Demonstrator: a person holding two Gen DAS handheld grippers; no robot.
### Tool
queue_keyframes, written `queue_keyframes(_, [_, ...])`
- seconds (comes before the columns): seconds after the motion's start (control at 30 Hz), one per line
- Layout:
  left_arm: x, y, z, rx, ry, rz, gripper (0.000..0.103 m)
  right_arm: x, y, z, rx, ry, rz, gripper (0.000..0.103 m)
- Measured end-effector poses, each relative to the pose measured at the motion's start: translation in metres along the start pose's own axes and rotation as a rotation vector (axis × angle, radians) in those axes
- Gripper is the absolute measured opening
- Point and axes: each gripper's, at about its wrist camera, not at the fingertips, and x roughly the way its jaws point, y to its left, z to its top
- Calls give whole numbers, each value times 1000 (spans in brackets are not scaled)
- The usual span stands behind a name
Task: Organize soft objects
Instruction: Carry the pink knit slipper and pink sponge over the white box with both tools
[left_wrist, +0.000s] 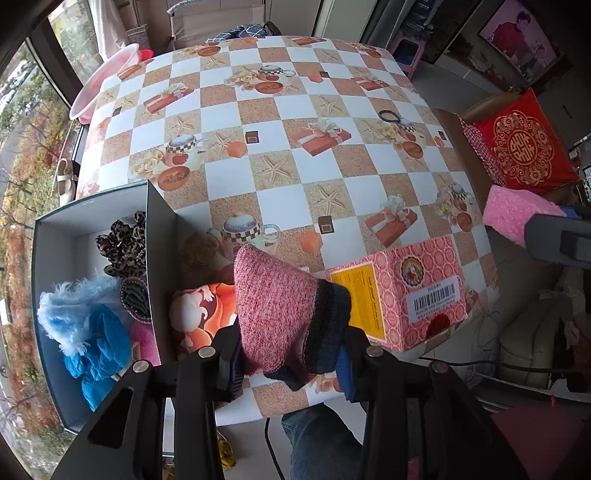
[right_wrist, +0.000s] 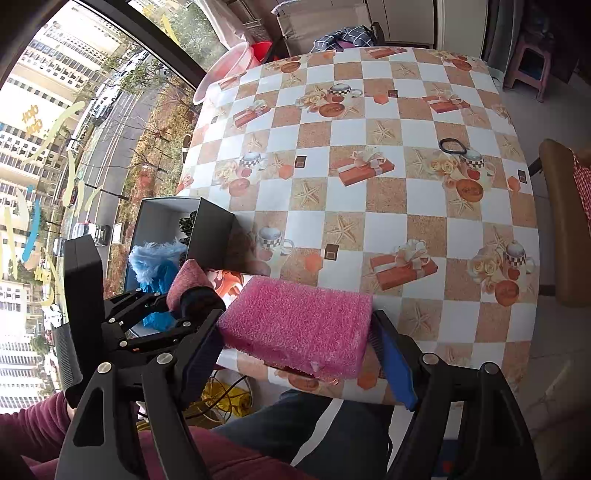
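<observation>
Lower centre: left gripper (left_wrist: 291, 354) pinches a limp knitted sock (left_wrist: 273, 306) mid-body; right gripper (right_wrist: 295, 343) clamps a light, compressible pink sponge (right_wrist: 299, 321) across its sides.

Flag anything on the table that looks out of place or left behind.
A black hair tie lies alone on the far right of the table, far from the grey box holding the other soft items. Nothing looks spilled or damaged.

At the lower right of my left wrist view, the pink patterned box (left_wrist: 402, 291) carries a white barcode sticker (left_wrist: 434, 299) and a yellow label (left_wrist: 360, 299); I cannot read the print on either. At right, the red cushion (left_wrist: 524, 147) bears a gold double-happiness character. In my right wrist view, yellow lettering on the window (right_wrist: 31, 120) appears mirrored and stays unreadable.
</observation>
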Motion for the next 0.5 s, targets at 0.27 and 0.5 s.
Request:
queue_keyframes(0.27, [-17,9,-14,-10,-47,-15,43,8,34,-19,-33,18,4,79])
queue_keyframes(0.5, [-30,25,-22,-44,-88,-6,43,13,56,-24,-74,25,3,79])
